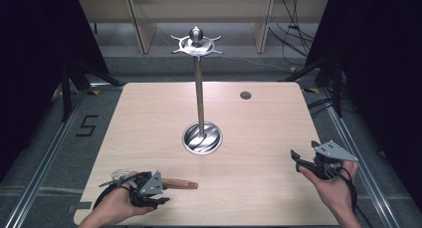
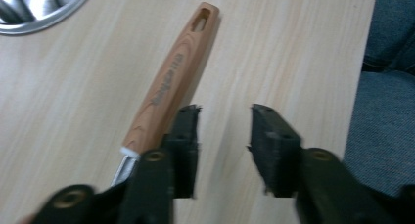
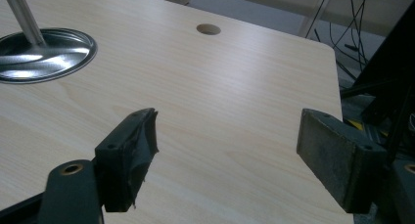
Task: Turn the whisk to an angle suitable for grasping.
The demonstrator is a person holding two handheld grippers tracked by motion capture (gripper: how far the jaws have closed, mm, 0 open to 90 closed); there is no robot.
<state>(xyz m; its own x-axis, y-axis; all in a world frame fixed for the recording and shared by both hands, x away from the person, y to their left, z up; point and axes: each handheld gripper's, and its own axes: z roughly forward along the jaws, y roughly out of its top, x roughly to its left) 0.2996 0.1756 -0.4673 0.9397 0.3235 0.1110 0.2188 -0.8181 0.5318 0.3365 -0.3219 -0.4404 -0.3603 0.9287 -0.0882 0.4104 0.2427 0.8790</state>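
Note:
A whisk with a wooden handle [image 1: 179, 183] and a wire head [image 1: 118, 175] lies near the table's front left edge. My left gripper [image 1: 160, 195] hovers over it, held in a hand. In the left gripper view the handle [image 2: 171, 77] lies just outside the left jaw, and the left gripper [image 2: 225, 131] is open with only bare table between its jaws. My right gripper [image 1: 304, 151] sits at the table's right edge, held in a hand. In its own view the right gripper [image 3: 227, 136] is wide open over bare wood.
A metal stand rises from a round steel base [image 1: 202, 138] at the table's middle, its pole [image 1: 200, 98] topped by a ring of hooks [image 1: 196, 44]. The base [image 3: 44, 55] lies far left of the right gripper. A small round hole [image 1: 245, 95] marks the back of the table.

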